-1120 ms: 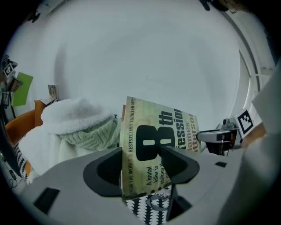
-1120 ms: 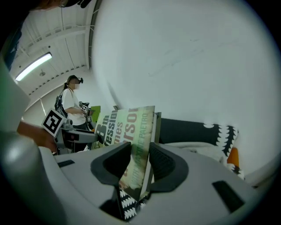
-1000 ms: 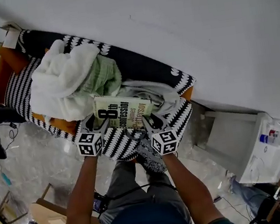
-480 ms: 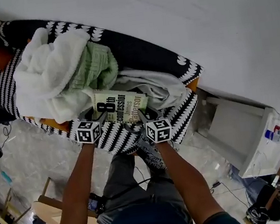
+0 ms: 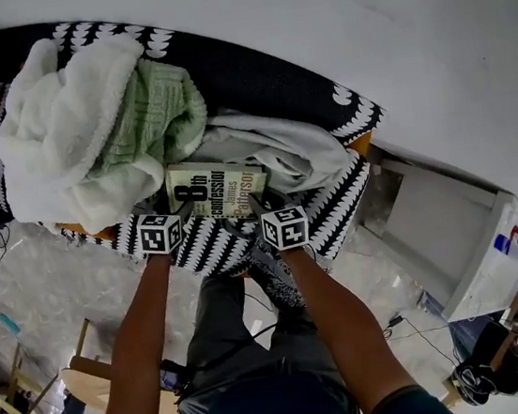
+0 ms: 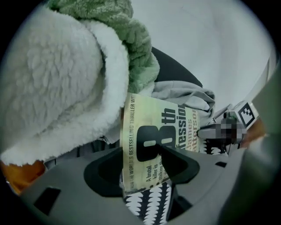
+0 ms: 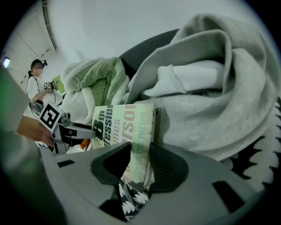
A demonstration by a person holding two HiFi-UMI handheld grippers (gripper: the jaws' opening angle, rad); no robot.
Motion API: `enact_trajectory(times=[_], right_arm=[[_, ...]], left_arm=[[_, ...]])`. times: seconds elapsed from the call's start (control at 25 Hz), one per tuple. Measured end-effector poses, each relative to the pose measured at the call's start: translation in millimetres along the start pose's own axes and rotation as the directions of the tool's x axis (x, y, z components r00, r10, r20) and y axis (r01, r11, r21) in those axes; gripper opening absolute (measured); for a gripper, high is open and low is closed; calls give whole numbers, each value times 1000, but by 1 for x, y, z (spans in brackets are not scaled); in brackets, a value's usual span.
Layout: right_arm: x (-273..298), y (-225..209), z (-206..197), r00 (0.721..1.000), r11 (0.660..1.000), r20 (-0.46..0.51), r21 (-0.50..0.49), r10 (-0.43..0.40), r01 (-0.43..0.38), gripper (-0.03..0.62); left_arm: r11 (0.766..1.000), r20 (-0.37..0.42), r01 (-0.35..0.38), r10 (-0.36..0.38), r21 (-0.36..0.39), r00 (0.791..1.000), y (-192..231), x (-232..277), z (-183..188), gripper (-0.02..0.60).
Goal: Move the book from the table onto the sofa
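Observation:
The book (image 5: 214, 190), a pale green paperback with a big black "8th" on its cover, is held flat between both grippers over the black-and-white patterned sofa (image 5: 209, 244). My left gripper (image 5: 180, 213) is shut on the book's near left corner (image 6: 139, 172), with the cover filling the gap between its jaws. My right gripper (image 5: 256, 206) is shut on the near right corner (image 7: 137, 167). The book sits low over the seat cushion, between a fluffy white blanket (image 5: 65, 137) and a grey garment (image 5: 281, 156).
A green towel (image 5: 154, 111) lies on the white blanket at the sofa's left. A white wall runs behind the sofa. A white cabinet (image 5: 450, 223) stands to the right. Marbled floor and a wooden stool (image 5: 83, 381) lie below; another person (image 7: 37, 90) stands far off.
Both grippers have sunk with the book toward the sofa seat. The book now lies lower, close over the cushion between the blanket and the grey garment.

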State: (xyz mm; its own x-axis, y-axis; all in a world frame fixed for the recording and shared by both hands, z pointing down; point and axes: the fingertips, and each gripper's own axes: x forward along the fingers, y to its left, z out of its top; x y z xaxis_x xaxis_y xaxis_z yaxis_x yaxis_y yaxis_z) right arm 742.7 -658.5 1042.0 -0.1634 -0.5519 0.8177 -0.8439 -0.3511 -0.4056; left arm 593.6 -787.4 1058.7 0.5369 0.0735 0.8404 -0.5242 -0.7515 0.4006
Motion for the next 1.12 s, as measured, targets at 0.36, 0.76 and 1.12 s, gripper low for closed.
enact_trajectory(times=[0.36, 0.76, 1.12], right_arm=[[29, -17, -27, 992, 999, -122, -31, -24, 20, 137], [30, -19, -30, 980, 999, -198, 29, -23, 29, 138], [-13, -12, -9, 988, 995, -148, 73, -52, 63, 137]], left_arm=[[1000, -76, 7, -7, -5, 997, 12, 29, -26, 255], [999, -85, 36, -37, -7, 996, 13, 29, -25, 255], [999, -40, -17, 19, 34, 999, 9, -32, -22, 226]])
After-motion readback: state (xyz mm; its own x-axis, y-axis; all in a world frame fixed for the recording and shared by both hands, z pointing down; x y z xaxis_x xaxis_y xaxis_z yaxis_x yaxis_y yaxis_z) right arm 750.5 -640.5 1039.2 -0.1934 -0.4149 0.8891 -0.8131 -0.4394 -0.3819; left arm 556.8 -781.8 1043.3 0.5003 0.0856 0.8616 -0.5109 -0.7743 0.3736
